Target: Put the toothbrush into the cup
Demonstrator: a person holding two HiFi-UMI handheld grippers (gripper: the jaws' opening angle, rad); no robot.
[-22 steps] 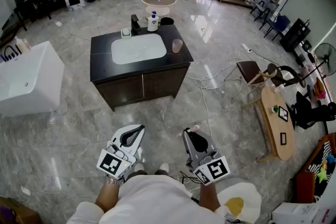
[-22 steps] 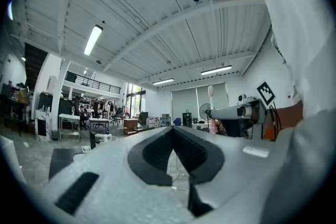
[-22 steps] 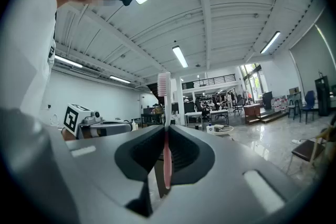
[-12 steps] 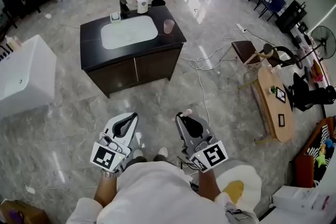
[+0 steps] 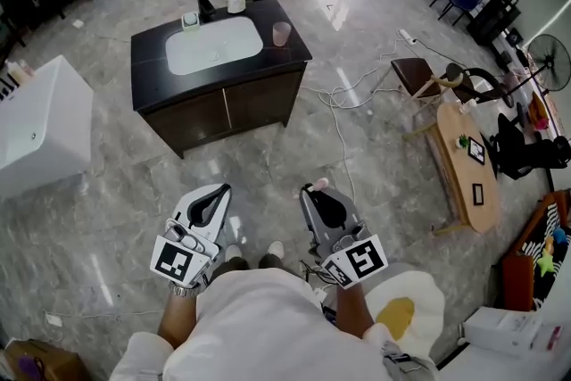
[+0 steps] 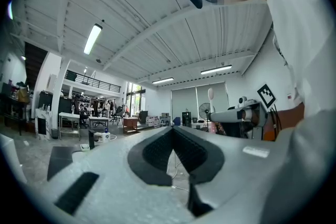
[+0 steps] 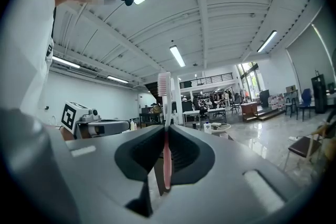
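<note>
Head view, tools: we hold the left gripper (image 5: pixel 218 190) and the right gripper (image 5: pixel 311 188) low in front of us, side by side, over the grey floor (image 5: pixel 98 192).
Head view, toothbrush: the toothbrush (image 5: pixel 319 183) shows its pale pink head just past the right gripper's tip.
Head view, cup: the pink cup (image 5: pixel 281 34) stands on the dark vanity (image 5: pixel 147 76), right of the basin (image 5: pixel 214 45), well apart from both grippers.
Left gripper view: jaws pressed together, nothing between them.
Right gripper view: jaws clamped narrow on the toothbrush handle; its bristle head stands upright above them.
</note>
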